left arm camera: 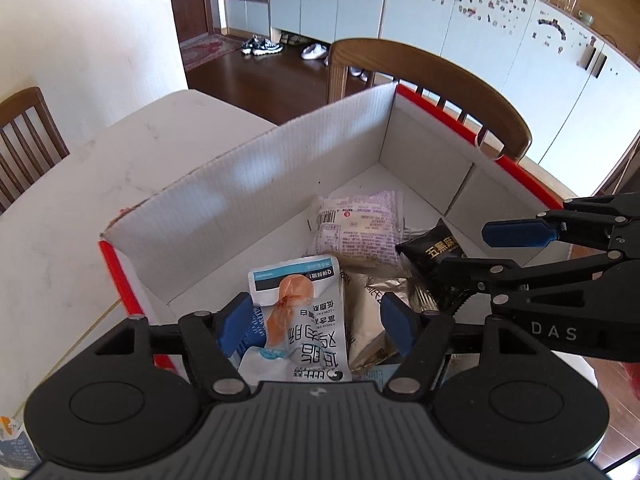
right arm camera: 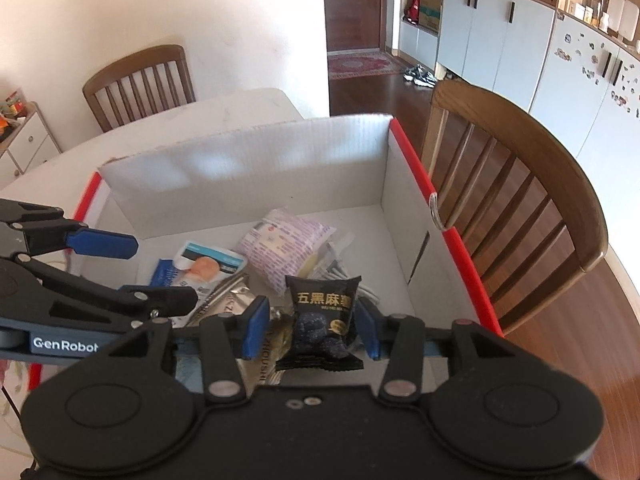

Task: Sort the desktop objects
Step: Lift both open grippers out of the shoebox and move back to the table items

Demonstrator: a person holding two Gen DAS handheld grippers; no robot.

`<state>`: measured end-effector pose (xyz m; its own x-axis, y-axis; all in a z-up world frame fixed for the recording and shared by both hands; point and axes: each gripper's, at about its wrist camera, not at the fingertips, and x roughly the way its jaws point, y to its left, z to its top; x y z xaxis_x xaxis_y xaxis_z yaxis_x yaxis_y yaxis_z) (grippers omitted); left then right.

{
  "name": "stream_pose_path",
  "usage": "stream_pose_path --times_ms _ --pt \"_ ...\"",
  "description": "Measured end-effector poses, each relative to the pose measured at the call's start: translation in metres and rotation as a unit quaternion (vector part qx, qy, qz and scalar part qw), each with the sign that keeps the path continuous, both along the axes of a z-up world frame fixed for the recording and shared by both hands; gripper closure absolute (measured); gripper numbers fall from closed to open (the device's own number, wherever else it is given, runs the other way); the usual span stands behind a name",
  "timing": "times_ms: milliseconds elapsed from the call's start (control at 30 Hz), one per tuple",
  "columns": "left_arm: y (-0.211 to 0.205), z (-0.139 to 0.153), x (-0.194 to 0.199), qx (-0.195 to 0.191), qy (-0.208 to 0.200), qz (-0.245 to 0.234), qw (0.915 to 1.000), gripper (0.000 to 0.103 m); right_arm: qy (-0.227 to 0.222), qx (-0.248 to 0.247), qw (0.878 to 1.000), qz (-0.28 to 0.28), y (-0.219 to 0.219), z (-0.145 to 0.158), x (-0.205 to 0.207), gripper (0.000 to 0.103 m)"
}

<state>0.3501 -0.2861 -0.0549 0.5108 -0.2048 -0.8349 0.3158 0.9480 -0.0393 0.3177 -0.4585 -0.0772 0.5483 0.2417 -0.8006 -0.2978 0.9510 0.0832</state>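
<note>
Inside the white box, the left gripper stands half open, its pads clear of the chicken packet between them. The right gripper likewise brackets the black snack packet, gripping nothing.

The left tool is showing a black plastic body with two round discs, a ribbed grey plate between them, silver rivets at its linkage joints and blue pads on its fingers. The right tool is wearing the same black frame, silver rivets and blue pads. White lettering is running along the side of each one.
</note>
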Motion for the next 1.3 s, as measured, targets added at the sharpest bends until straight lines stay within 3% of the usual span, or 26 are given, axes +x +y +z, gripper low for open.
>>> stream_pose_path --times_ms 533,700,967,1067,1200,1300 --pt "0.015 0.024 -0.046 -0.014 -0.044 0.029 0.9985 0.033 -0.050 -0.010 0.997 0.063 0.008 0.036 -0.047 0.056" --pt "0.019 0.030 -0.064 -0.014 -0.056 0.037 0.9977 0.033 -0.055 0.011 0.996 0.074 0.010 0.045 -0.056 0.055" --pt "0.033 0.042 -0.088 -0.045 -0.066 0.050 0.9955 0.033 -0.058 0.023 0.995 0.081 0.014 0.049 -0.072 0.054" --pt "0.039 0.047 -0.100 -0.054 -0.077 0.051 0.9943 0.033 -0.062 0.026 0.994 0.084 0.017 0.051 -0.078 0.046" --pt "0.049 0.052 -0.114 -0.067 -0.083 0.059 0.9925 0.033 -0.065 0.021 0.993 0.092 0.027 0.051 -0.084 0.044" --pt "0.062 0.053 -0.125 -0.075 -0.087 0.066 0.9912 0.026 -0.064 0.019 0.993 0.093 0.036 0.050 -0.086 0.043"
